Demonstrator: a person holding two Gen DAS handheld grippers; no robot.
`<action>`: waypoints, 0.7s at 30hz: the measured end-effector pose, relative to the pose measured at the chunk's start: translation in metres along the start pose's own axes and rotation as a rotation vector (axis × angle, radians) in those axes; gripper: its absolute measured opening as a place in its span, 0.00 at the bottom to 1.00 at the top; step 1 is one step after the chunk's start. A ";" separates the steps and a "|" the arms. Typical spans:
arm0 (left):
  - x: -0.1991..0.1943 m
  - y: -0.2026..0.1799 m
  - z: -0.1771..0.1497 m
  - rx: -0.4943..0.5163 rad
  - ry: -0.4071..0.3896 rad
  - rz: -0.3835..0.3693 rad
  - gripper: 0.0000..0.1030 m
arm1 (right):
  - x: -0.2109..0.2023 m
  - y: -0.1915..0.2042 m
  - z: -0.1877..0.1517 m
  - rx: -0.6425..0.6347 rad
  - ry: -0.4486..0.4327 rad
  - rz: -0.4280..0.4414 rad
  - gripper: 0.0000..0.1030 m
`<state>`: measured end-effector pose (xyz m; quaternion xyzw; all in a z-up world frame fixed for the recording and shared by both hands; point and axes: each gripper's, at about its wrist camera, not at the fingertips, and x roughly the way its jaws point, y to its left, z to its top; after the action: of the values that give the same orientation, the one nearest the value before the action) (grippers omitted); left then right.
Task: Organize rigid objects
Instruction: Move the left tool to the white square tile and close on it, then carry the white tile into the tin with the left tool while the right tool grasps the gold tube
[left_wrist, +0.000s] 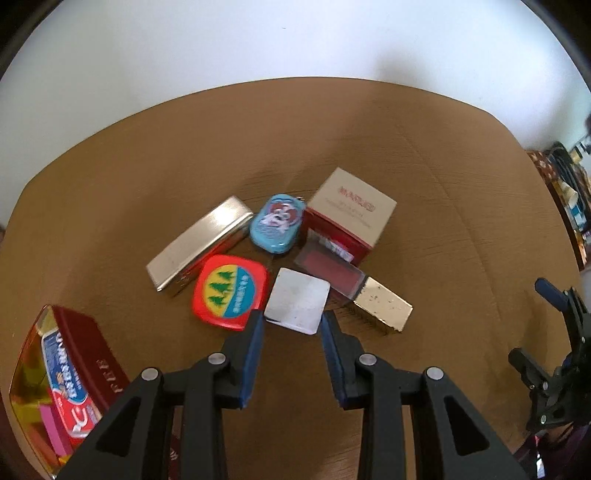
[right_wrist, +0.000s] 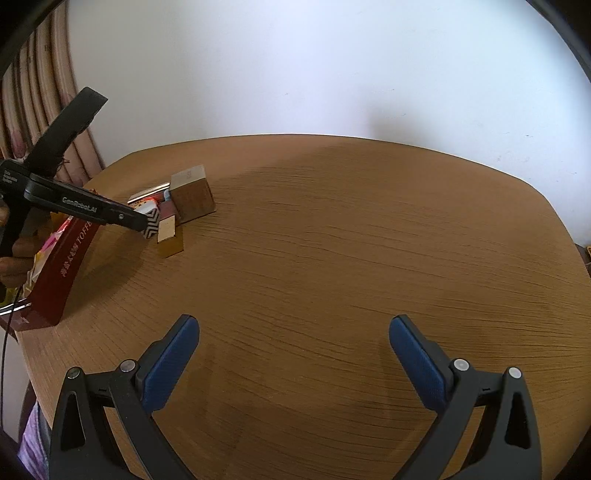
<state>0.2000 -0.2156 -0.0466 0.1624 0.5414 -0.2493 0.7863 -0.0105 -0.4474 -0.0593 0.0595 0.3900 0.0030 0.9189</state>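
A pile of small rigid things lies mid-table: a long silver tin (left_wrist: 199, 245), a blue oval cartoon tin (left_wrist: 277, 229), a beige and red box (left_wrist: 349, 210), a red tin with green trees (left_wrist: 231, 291), a white square box (left_wrist: 297, 299) and a dark red case with a gold cap (left_wrist: 384, 308). My left gripper (left_wrist: 293, 323) points steeply down, its jaws partly apart. The tips flank the white box's near edge, and most of the box lies ahead of them. My right gripper (right_wrist: 295, 321) is wide open over bare wood, holding nothing.
An open dark red tin (left_wrist: 85, 347) at the table's left edge holds a toothpaste box and pink pads. The round wooden table (right_wrist: 369, 240) stands against a white wall. A hand (right_wrist: 14, 254) carries the left gripper (right_wrist: 142, 223). Clutter lies beyond the right edge.
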 end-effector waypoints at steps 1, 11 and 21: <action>0.002 -0.001 0.002 0.005 0.006 0.000 0.31 | 0.000 0.000 0.000 0.000 0.000 0.001 1.00; 0.014 0.014 0.024 -0.032 0.034 -0.037 0.31 | -0.011 -0.005 -0.006 0.001 0.008 0.004 1.00; 0.024 0.001 0.026 -0.018 0.011 -0.020 0.31 | -0.008 0.001 -0.005 0.001 0.019 0.005 1.00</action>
<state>0.2272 -0.2338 -0.0599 0.1511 0.5495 -0.2515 0.7823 -0.0200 -0.4466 -0.0569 0.0609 0.3985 0.0056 0.9151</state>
